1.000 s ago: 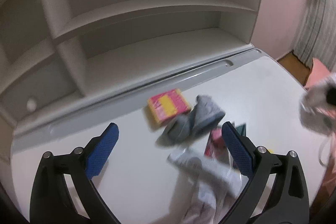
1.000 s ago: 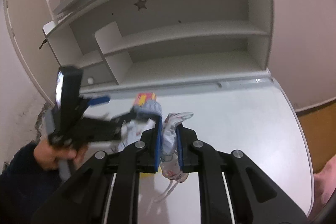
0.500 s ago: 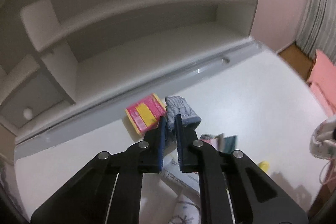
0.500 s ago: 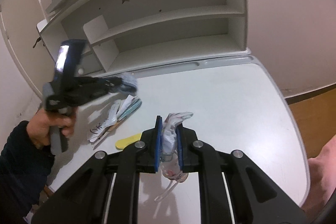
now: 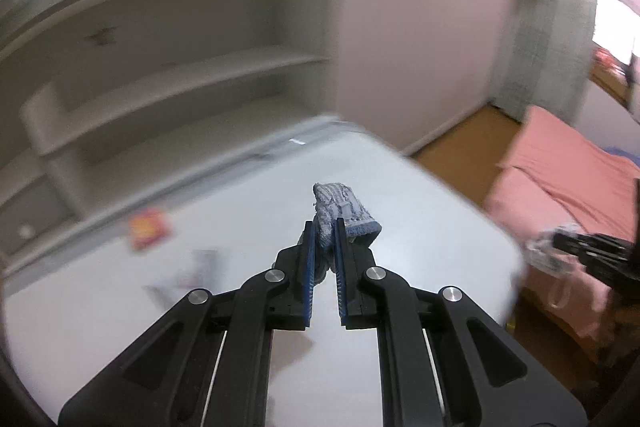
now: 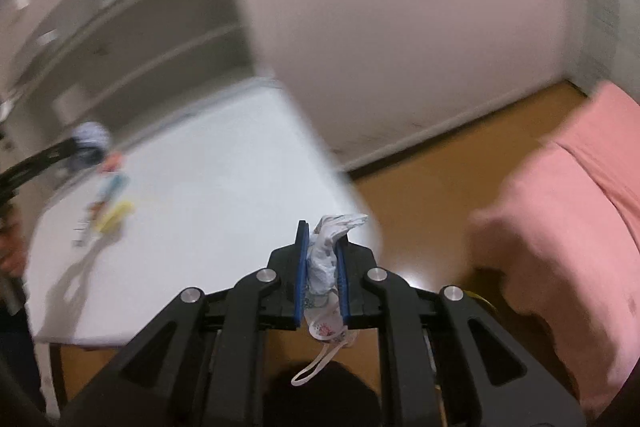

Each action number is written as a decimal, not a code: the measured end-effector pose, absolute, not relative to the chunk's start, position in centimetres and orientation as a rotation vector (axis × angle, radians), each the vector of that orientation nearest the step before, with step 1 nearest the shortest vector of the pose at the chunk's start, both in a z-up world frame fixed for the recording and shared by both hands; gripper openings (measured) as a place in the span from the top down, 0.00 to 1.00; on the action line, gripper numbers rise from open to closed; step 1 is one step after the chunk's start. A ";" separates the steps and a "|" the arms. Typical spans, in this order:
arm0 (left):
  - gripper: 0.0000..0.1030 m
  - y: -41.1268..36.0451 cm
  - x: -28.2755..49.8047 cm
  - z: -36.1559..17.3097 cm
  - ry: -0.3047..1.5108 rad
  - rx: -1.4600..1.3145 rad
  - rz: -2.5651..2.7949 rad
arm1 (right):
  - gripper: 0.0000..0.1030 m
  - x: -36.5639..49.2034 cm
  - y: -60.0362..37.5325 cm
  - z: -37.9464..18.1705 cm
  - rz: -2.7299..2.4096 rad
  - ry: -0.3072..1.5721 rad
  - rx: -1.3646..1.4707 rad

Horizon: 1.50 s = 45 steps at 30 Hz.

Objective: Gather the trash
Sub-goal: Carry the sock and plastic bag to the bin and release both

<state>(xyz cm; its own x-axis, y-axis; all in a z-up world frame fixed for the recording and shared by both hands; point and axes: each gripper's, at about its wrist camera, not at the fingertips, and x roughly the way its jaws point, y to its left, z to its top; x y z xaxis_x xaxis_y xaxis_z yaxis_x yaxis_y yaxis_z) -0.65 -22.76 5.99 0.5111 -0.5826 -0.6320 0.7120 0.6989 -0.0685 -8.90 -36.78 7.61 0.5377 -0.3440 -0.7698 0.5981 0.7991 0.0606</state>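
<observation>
Left wrist view: a grey-blue knitted sock [image 5: 340,211] is pinched between the left gripper [image 5: 323,227]'s blue fingers [image 5: 307,259], held above the white counter [image 5: 420,211]. A pink-and-yellow packet [image 5: 149,228] and blurred papers [image 5: 188,279] lie on the counter. In the right wrist view, the right gripper [image 6: 322,231] pinches a crumpled white mask [image 6: 326,251], its strap [image 6: 320,367] dangling above the wooden floor [image 6: 432,163], near a pink bed [image 6: 572,211].

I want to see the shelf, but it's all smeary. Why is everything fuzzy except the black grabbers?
Left wrist view: the shelf and desk smear, while the left gripper and its grey sock stay sharp. Right wrist view: same blur, yet the right gripper and crumpled mask look crisp.
</observation>
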 end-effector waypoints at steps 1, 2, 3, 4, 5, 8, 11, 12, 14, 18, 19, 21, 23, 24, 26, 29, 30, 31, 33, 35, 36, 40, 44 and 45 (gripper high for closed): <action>0.92 -24.2 -2.0 5.7 0.677 0.216 -0.824 | 0.87 -10.8 -38.2 6.9 -0.625 0.845 0.361; 0.92 -25.9 -3.4 5.2 0.679 0.226 -0.865 | 0.87 -12.2 -39.3 6.2 -0.665 0.859 0.380; 0.92 -28.7 -5.6 4.4 0.685 0.245 -0.928 | 0.87 -13.9 -40.7 5.3 -0.715 0.873 0.402; 0.92 -30.3 -6.7 3.9 0.694 0.254 -0.967 | 0.87 -15.4 -41.9 4.3 -0.756 0.886 0.423; 0.92 -32.8 -8.6 3.1 0.713 0.266 -1.029 | 0.87 -16.4 -42.9 3.5 -0.786 0.896 0.438; 0.92 -37.5 -12.4 1.1 0.744 0.294 -1.124 | 0.87 -19.7 -46.7 0.2 -0.873 0.924 0.518; 0.92 -41.9 -15.3 -1.8 0.782 0.320 -1.182 | 0.87 -21.1 -49.5 -3.4 -0.912 0.980 0.577; 0.92 -43.2 -15.9 -3.0 0.805 0.330 -1.197 | 0.87 -21.3 -50.3 -4.6 -0.918 1.001 0.598; 0.92 -45.3 -16.9 -5.0 0.829 0.358 -1.200 | 0.87 -21.8 -51.6 -6.9 -0.932 1.036 0.628; 0.92 -48.5 -17.6 -8.7 0.889 0.396 -1.186 | 0.87 -22.7 -53.5 -10.9 -0.918 1.111 0.716; 0.92 -49.0 -17.5 -9.4 0.901 0.400 -1.182 | 0.87 -22.5 -53.8 -11.4 -0.912 1.126 0.730; 0.92 -49.8 -17.7 -10.4 0.909 0.412 -1.170 | 0.87 -23.2 -54.0 -12.7 -0.904 1.152 0.762; 0.92 -50.9 -17.7 -10.8 0.916 0.424 -1.166 | 0.87 -23.3 -54.1 -13.2 -0.897 1.158 0.788; 0.92 -51.3 -17.7 -11.3 0.923 0.430 -1.164 | 0.87 -23.4 -54.2 -13.3 -0.898 1.156 0.792; 0.92 -51.3 -17.1 -11.7 0.930 0.434 -1.160 | 0.87 -23.6 -54.3 -13.3 -0.897 1.150 0.792; 0.92 -51.9 -16.9 -12.6 0.942 0.446 -1.159 | 0.87 -23.7 -54.2 -13.1 -0.897 1.146 0.785; 0.92 -52.1 -17.0 -12.9 0.947 0.449 -1.159 | 0.83 -23.7 -54.1 -13.1 -0.902 1.153 0.778; 0.92 -52.3 -17.0 -13.2 0.952 0.453 -1.157 | 0.66 -23.7 -54.2 -12.9 -0.907 1.154 0.774; 0.92 -52.8 -17.1 -13.6 0.960 0.459 -1.157 | 0.31 -24.0 -54.1 -12.5 -0.921 1.132 0.765; 0.92 -53.2 -17.1 -13.9 0.964 0.465 -1.152 | 0.30 -24.3 -54.2 -11.7 -0.934 1.104 0.753; 0.92 -53.5 -17.1 -14.1 0.967 0.467 -1.151 | 0.30 -24.4 -54.3 -11.4 -0.936 1.093 0.759; 0.92 -54.4 -17.6 -15.0 0.985 0.488 -1.165 | 0.30 -25.2 -54.7 -10.0 -0.989 1.051 0.742; 0.92 -55.9 -18.1 -16.5 1.016 0.505 -1.207 | 0.30 -26.5 -55.2 -7.9 -1.068 0.978 0.723; 0.92 -56.4 -18.3 -16.9 1.026 0.509 -1.220 | 0.30 -27.1 -55.3 -7.2 -1.090 0.947 0.726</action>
<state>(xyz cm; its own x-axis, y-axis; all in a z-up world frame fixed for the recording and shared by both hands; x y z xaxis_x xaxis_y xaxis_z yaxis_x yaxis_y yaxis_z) -18.30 -56.43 -16.88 0.0000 -0.5199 -0.8543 0.9307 0.3124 -0.1901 -27.10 -55.30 -7.18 0.1656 -0.3985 -0.9021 0.9490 0.3133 0.0357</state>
